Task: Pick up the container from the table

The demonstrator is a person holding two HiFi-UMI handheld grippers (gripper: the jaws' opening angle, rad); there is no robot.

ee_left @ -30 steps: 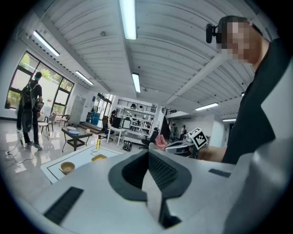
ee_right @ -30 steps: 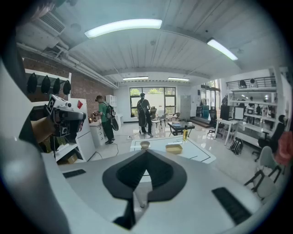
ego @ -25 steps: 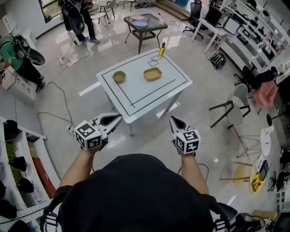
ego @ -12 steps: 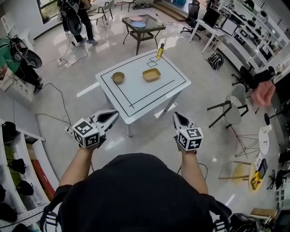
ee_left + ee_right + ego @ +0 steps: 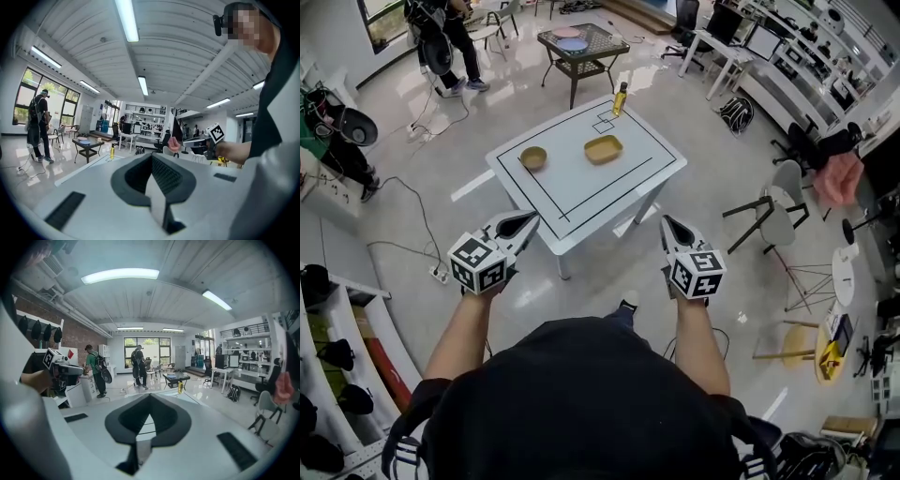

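Observation:
A yellow rectangular container (image 5: 603,148) lies on the white table (image 5: 623,183), far side of the middle. A round tan bowl (image 5: 533,157) sits to its left. At the far corner stands a yellow bottle (image 5: 621,98), which also shows as the bottle (image 5: 111,152) in the left gripper view and the bottle (image 5: 180,387) in the right gripper view. My left gripper (image 5: 528,221) hovers off the table's near left edge and is shut on nothing. My right gripper (image 5: 667,223) hangs off the near right corner, also shut and empty. The jaws meet in the left gripper (image 5: 151,157) and in the right gripper (image 5: 150,397).
A black coffee table (image 5: 577,42) stands beyond the white table. Chairs (image 5: 773,202) and stools stand on the right, desks (image 5: 741,42) at the back right. People (image 5: 441,37) stand at the back left. A cable (image 5: 417,202) runs across the floor on the left.
Both grippers have moved forward and a little up toward the table, staying shut. The table now lies closer below them in the head view.

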